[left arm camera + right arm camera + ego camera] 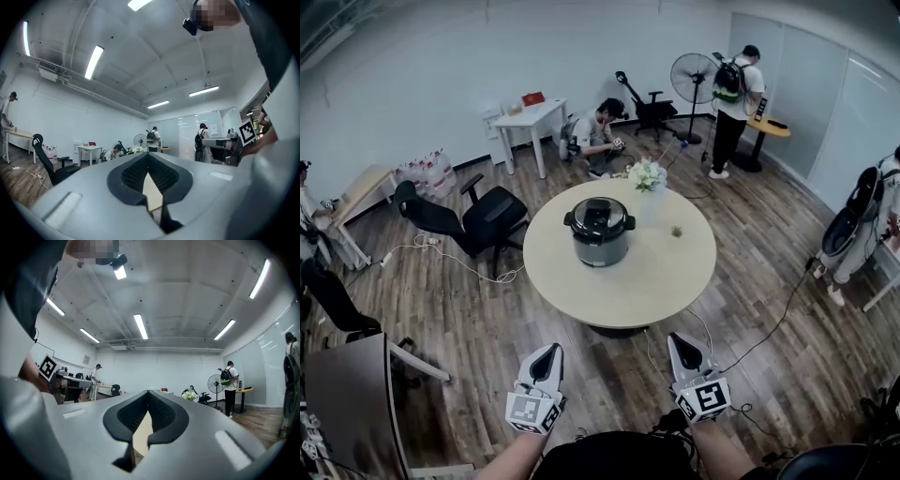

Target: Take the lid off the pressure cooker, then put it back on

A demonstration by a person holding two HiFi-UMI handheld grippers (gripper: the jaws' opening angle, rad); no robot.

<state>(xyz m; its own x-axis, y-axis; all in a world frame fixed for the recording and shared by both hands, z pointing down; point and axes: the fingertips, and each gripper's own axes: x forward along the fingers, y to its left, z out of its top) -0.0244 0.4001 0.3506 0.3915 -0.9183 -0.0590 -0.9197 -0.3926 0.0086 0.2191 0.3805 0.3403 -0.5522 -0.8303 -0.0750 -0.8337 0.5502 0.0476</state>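
Note:
A dark grey pressure cooker (600, 232) with its black lid (600, 217) on stands near the middle of a round beige table (656, 281) in the head view. My left gripper (549, 353) and right gripper (679, 343) hover side by side over the wooden floor, short of the table's near edge and well apart from the cooker. Both are shut with nothing between their jaws. In the left gripper view the left gripper (148, 155) points level with its tips together; the right gripper view shows the right gripper (148, 393) likewise. The cooker is hidden in both gripper views.
A white flower bunch (648, 174) sits at the table's far edge, a small green item (677, 231) to the cooker's right. Black office chairs (478, 217) stand left of the table. Cables (773, 323) cross the floor. People (731, 94) stand or sit around the room.

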